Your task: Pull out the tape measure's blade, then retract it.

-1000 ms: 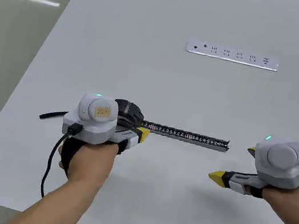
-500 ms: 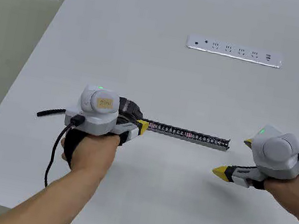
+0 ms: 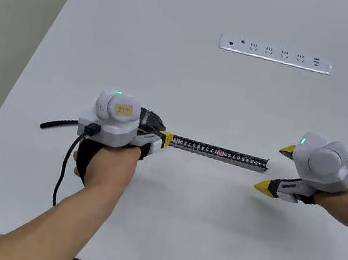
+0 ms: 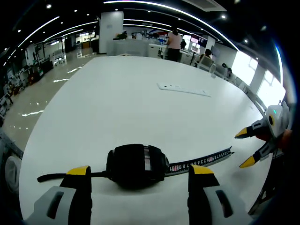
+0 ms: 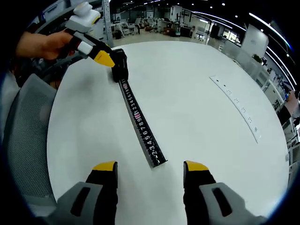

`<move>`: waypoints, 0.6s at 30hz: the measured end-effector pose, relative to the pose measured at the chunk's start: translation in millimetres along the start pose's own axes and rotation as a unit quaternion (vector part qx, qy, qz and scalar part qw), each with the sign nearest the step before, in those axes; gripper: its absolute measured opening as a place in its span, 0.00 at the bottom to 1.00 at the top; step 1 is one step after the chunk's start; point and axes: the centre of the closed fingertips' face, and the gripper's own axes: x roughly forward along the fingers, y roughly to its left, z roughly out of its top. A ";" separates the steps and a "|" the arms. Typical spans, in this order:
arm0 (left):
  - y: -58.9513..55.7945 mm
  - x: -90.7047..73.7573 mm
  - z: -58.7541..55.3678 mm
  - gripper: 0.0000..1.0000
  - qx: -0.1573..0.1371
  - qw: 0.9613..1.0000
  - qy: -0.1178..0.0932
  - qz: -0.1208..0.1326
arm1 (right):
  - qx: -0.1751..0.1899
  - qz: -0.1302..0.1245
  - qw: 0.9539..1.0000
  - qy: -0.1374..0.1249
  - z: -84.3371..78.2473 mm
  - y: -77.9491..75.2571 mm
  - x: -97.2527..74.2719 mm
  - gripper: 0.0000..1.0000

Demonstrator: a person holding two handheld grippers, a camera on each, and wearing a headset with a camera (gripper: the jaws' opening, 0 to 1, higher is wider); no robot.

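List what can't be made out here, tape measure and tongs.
1. Tape measure case: in the head view, mostly hidden behind the left tongs; in the left gripper view, too dark to spot a lock button.
2. Blade numbers: in the head view, too small to read.
3. End hook: too small in the head and right gripper views.
4. Power strip: in the head view, switch state too small to tell.

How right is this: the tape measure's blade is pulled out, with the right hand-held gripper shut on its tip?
No. The blade is pulled out, but the right hand-held gripper is open, jaws clear of the tip; the right gripper view shows it.
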 end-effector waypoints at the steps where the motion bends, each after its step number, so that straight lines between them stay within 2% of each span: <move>1: -0.1 0.0 0.0 0.81 0.000 1.000 0.000 0.000 | -0.001 0.000 1.000 0.000 -0.1 -0.1 0.1 0.56; 5: -1.9 5.9 1.6 0.81 0.000 1.000 0.002 -0.001 | -0.055 0.026 0.998 0.015 -0.6 -1.1 5.8 0.55; 12: 0.2 10.7 1.3 0.79 -0.002 1.000 0.005 -0.001 | -0.093 0.044 0.995 0.019 -0.8 -1.5 11.1 0.50; 18: 0.5 15.6 -1.1 0.78 -0.003 1.000 0.009 -0.001 | -0.117 0.059 0.991 0.033 -6.5 -4.3 18.5 0.48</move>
